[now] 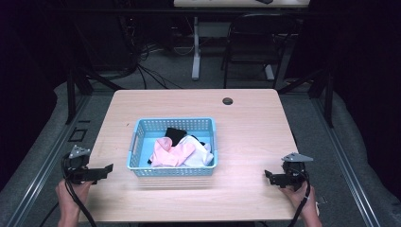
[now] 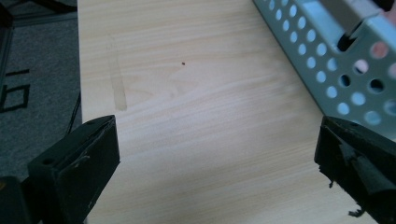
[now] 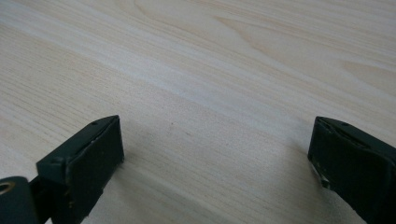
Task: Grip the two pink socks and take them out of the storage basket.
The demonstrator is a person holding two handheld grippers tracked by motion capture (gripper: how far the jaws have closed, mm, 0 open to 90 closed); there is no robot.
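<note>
Both grippers, left gripper (image 2: 217, 154) and right gripper (image 3: 215, 158), gape wide (holding nothing).

The right gripper (image 3: 215, 163) hangs just above the table (image 3: 224, 60), its two black fingers (image 3: 84, 163) spread wide with nothing between them. Pale wood grain runs slantwise beneath, and a soft shadow lies on the wood by each finger.
</note>
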